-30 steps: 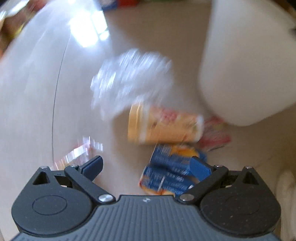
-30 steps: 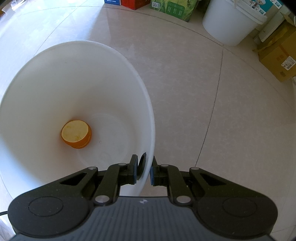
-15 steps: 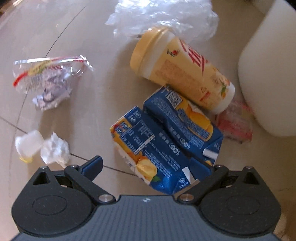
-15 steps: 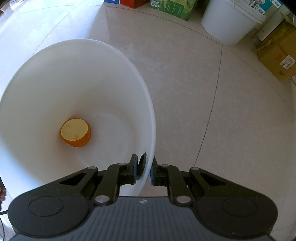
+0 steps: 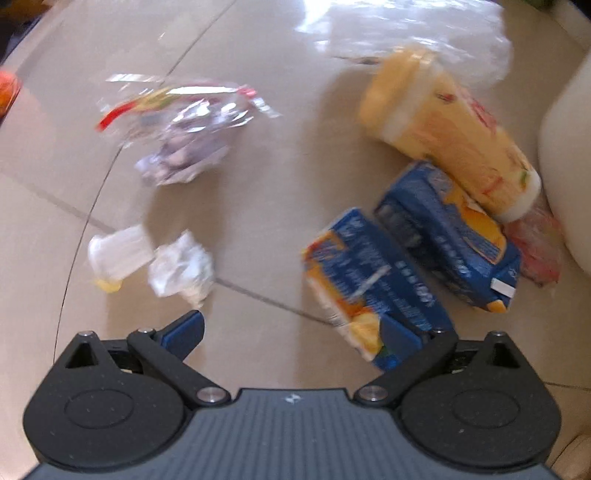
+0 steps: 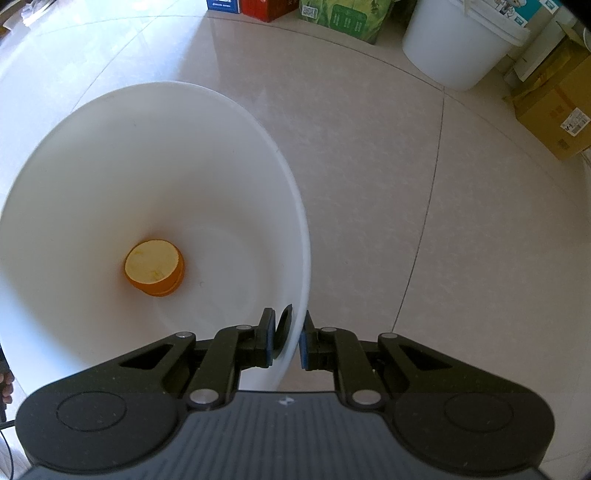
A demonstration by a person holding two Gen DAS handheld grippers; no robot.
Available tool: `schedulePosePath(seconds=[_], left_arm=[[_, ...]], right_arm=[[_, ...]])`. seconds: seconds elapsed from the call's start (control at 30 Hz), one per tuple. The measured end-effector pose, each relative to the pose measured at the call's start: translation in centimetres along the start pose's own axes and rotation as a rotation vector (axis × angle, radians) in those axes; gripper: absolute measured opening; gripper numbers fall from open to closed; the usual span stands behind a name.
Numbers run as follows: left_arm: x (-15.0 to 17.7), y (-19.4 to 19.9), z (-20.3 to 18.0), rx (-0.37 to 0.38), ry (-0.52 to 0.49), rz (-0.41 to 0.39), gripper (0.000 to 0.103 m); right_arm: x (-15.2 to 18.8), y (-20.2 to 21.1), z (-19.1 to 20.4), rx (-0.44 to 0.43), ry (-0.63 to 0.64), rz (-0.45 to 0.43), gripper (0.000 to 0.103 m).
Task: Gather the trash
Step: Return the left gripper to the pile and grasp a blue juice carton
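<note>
Trash lay scattered on the floor beside the white bin. Nearest the left gripper (image 5: pixel 299 332) were two flattened blue juice cartons: the near carton (image 5: pixel 373 280) with one corner at the gripper's right finger, the far carton (image 5: pixel 450 236) just beyond it. A yellow cup (image 5: pixel 447 129) lay on its side against the far carton, its base close to the bin's outer wall (image 5: pixel 565 166). A reddish wrapper (image 5: pixel 539 247) was wedged between the cartons and the bin. A clear plastic sheet (image 5: pixel 406 33) lay behind the cup. Further left: a clear packet (image 5: pixel 177 129) with crumpled contents, a white paper wad (image 5: pixel 181 266), and a small pale plastic piece (image 5: pixel 118 254) just beside the wad.

Left gripper's jaws stood wide apart, nothing between the pads, pointing down over bare floor between wad and near carton. Judgement: a pick was being lined up; which item, not certain, though the near carton was closest.

Right gripper (image 6: pixel 286 339) had its jaws clamped on the rim of the white bin (image 6: pixel 295 206), one pad inside the wall, one outside. Likely reason: to keep the bin steady and near the pile. Inside, at the bottom, one orange cup (image 6: pixel 155 267) was already in; most of the trash remained outside.

Surface: glossy beige floor tiles (image 6: pixel 369 147) with thin grout lines, bright window glare. Against the far edge stood a second white bucket (image 6: pixel 458 40), cardboard boxes (image 6: pixel 557 107) and coloured cartons (image 6: pixel 343 14).
</note>
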State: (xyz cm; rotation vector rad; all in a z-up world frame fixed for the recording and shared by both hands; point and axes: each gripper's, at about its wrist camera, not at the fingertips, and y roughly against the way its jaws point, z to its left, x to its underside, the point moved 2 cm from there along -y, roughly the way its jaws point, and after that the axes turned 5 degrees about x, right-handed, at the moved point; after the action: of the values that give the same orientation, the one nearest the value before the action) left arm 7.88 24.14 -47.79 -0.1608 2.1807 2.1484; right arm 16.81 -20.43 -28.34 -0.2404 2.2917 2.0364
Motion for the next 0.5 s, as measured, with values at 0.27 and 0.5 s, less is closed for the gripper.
schedulePosePath(seconds=[0.27, 0.5], left_arm=[[-0.5, 0.1, -3.2, 0.088, 0.171, -0.021, 0.101], [0.1, -1.8, -3.5, 0.050, 0.241, 0.004, 0.100]], right_arm=[[-0.1, 0.0, 0.2, 0.007, -0.001, 0.006, 0.015], [-0.4, -0.1, 0.4, 0.015, 0.000, 0.010, 0.015]])
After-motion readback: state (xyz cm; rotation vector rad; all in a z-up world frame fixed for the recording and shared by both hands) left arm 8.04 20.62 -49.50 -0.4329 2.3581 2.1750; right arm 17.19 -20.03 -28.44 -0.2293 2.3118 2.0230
